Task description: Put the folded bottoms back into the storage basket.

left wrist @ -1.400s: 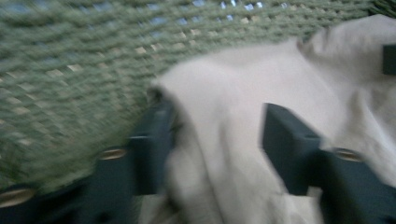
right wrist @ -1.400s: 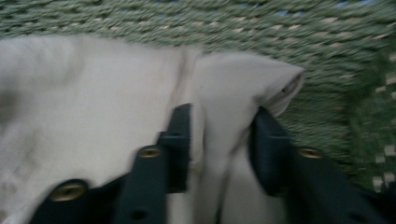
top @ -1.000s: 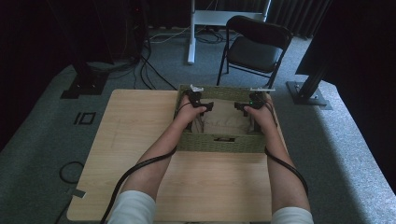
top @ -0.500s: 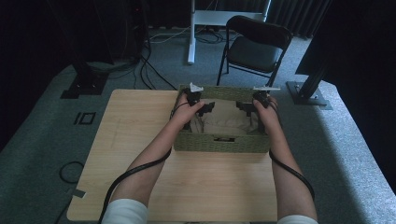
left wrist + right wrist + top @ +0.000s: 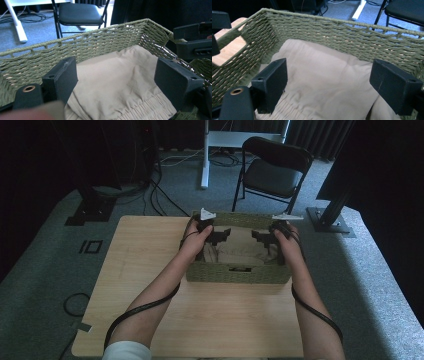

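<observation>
Both hands have moved farther over the green woven basket (image 5: 235,272) at the tabletop's far edge, so the left gripper (image 5: 220,236) and right gripper (image 5: 261,237) hover wide-jawed above its folded beige cloth (image 5: 117,82), seemingly ready to grasp.

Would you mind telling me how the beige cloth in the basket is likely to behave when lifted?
The beige cloth lies in soft folds with a gathered edge, so it will probably droop and unfold. It looks thin, likely light. Filling the woven basket, it may drag against the sides.
</observation>
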{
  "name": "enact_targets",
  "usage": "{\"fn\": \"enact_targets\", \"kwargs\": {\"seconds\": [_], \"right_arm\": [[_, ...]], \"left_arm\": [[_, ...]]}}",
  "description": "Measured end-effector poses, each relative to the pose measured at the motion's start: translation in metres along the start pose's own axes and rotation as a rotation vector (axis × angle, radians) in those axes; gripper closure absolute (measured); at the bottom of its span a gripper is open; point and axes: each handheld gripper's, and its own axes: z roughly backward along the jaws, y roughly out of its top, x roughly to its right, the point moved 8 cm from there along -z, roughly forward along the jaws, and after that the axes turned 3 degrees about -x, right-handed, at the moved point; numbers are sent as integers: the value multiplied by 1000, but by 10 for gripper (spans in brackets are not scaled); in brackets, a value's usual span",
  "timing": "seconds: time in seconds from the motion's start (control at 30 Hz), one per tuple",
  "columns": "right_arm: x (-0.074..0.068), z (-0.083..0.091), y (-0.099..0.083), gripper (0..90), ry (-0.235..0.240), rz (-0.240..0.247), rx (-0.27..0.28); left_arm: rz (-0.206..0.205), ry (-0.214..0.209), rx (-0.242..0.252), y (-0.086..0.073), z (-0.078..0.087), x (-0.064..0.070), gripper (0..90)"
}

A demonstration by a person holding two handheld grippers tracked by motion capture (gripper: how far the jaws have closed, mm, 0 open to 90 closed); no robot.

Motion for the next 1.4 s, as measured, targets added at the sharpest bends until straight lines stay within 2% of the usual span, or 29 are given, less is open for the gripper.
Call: {"fn": "enact_targets", "kwargs": {"seconds": [0.23,0.33,0.43,0.6,0.63,0.67,0.73,0.9,1.0,1.17,1.27,1.33,1.4], "right_arm": [[-9,15,-2,146,17,16,28],[-18,23,-5,146,41,41,33],[-26,29,-9,146,63,49,40],[-43,41,-17,145,99,92,59],[-43,41,-17,145,99,92,59],[-45,43,-17,145,102,100,63],[-52,50,-19,146,112,128,69],[-63,64,-20,146,139,146,99],[-67,71,-25,146,155,147,112],[-72,78,-36,146,173,149,120],[-76,84,-45,146,185,151,127],[-78,87,-51,146,198,149,128],[-81,92,-59,145,197,168,124]], "left_arm": [[-9,-37,36,-2,19,12,201],[-8,-54,42,-3,26,17,201],[-40,-50,34,-9,35,20,201],[-35,-79,54,-15,50,26,201],[-35,-79,54,-15,50,26,201],[-47,-98,58,-17,57,32,201],[-71,-101,68,-18,63,36,201],[-77,-136,86,-23,76,49,201],[-99,-147,87,-29,83,56,201],[-136,-135,76,-43,92,64,201],[-166,-119,88,-53,99,68,201],[-162,-122,89,-62,103,72,201],[-161,-139,79,-70,105,76,201]]}}
